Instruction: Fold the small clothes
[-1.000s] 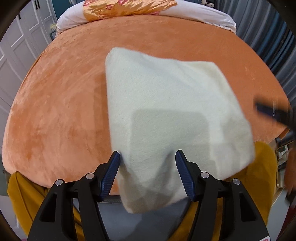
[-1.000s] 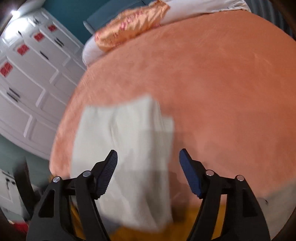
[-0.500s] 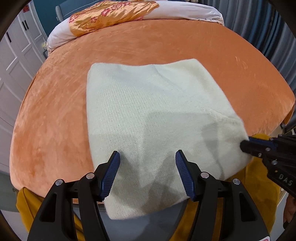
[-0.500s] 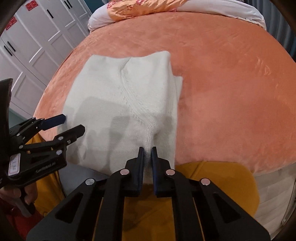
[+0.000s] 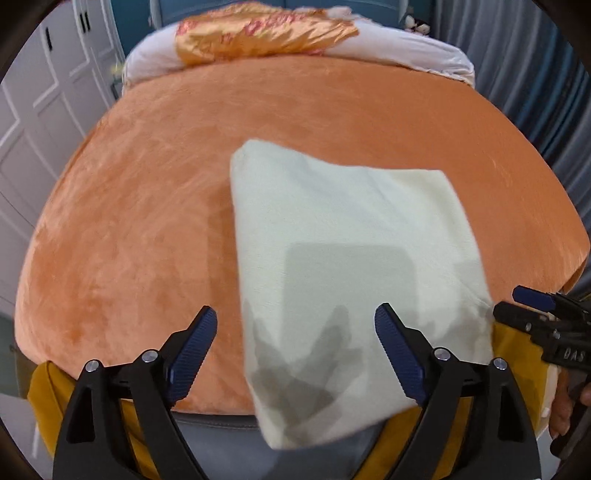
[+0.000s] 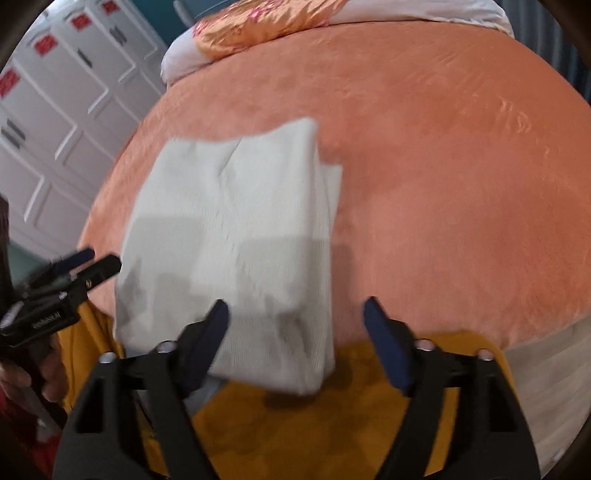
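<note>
A cream knit garment (image 5: 351,258) (image 6: 229,229), folded into a rough rectangle, lies on the orange bed cover (image 5: 147,221) (image 6: 443,184), its near end hanging over the bed's front edge. My left gripper (image 5: 295,319) hovers over that near end, its jaws opening; the cloth's left edge runs between them and no pad presses on it. My right gripper (image 6: 295,309) stands at the garment's near right corner, its jaws also opening, the pads clear of the cloth. Each gripper shows at the edge of the other's view: the right gripper (image 5: 535,306), the left gripper (image 6: 85,266).
An orange floral pillow (image 5: 258,33) (image 6: 258,26) lies on white bedding at the bed's head. White wardrobe doors (image 5: 37,129) (image 6: 55,110) stand to the left, blue-grey curtains (image 5: 535,74) to the right. A mustard bed skirt (image 6: 332,424) hangs below the front edge.
Half a second ago my right gripper was shut on the garment's near edge; now it has opened and let go. My left gripper's jaws have widened, and the garment sits further right in its view.
</note>
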Available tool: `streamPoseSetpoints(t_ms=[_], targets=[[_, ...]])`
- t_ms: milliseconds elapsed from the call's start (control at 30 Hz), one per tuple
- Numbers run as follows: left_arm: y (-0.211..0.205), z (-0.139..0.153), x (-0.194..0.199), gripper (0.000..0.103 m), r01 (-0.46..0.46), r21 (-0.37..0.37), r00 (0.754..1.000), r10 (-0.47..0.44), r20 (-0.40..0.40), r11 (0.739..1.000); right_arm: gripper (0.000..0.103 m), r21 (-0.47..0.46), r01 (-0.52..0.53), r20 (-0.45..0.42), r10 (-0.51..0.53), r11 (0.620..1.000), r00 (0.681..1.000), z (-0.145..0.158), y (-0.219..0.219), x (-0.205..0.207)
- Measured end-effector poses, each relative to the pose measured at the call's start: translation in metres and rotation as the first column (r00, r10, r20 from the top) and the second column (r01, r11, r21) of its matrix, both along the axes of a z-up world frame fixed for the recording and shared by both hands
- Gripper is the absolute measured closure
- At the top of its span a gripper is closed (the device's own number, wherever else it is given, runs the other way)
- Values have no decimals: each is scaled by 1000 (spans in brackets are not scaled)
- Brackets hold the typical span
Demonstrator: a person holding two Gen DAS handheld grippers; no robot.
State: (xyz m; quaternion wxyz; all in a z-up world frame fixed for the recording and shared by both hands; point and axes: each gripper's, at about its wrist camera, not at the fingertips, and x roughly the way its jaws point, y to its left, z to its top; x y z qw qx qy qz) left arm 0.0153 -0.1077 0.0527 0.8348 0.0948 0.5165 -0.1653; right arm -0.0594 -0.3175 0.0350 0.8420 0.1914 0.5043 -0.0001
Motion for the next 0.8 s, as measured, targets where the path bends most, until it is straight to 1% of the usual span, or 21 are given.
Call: streamPoseSetpoints(t_ms=[67,100,167,200,233,267,300,333,400,500,567,600,633,667,733,767,800], targets=[[4,-11,12,17,4,-22,999,-5,-49,1000,26,41,5,-37,-4,999,999,-15,-4,15],[4,-21,20,17,8,-28,996,-10,-89,1000,26,88,8,-56,-3,996,998,-26,-6,25],[5,-33,29,16,11,-58,992,-18,-126,998,26,152,3,-74,9,988,997,-40,-6,33],[6,-38,32,12,13,-86,990,-25,-138,996,25,186,4,-85,12,983,996,-48,-4,39],[7,-43,36,9,1,-113,989,-18,-149,994,21,205,7,-92,12,979,996,-54,-3,44],[8,-47,38,9,-5,-143,987,-17,-158,990,18,215,10,-97,11,977,995,-59,-1,49],[8,-50,41,8,-3,-174,985,-27,-170,985,12,223,9,-90,12,975,996,-61,0,54],[7,-55,43,5,-9,-185,983,-25,-181,983,9,224,4,-80,14,975,997,-62,2,58],[5,-63,50,5,-16,-223,980,-29,-195,975,9,216,-5,-68,20,976,997,-63,14,65],[3,-68,56,5,-32,-239,978,-19,-208,971,9,216,-20,-53,33,976,998,-62,19,71],[1,-68,59,5,-36,-232,975,-16,-220,972,11,212,-19,-50,30,977,998,-60,21,76],[0,-66,59,5,-32,-225,975,-19,-219,974,18,209,-23,-49,34,978,998,-59,21,77],[-1,-63,57,9,-24,-217,977,-24,-214,976,27,213,-24,-47,35,977,998,-56,21,76],[-4,-60,54,11,-12,-203,979,-30,-201,979,31,221,-20,-46,31,975,998,-54,21,76],[-9,-51,47,21,16,-177,984,-47,-171,984,51,210,-12,-37,20,978,999,-50,18,70],[-12,-48,46,23,29,-167,986,-56,-160,986,56,205,-6,-33,13,979,999,-47,18,69],[-14,-42,44,28,45,-155,987,-68,-149,987,60,208,0,-26,5,978,1000,-42,17,66]])
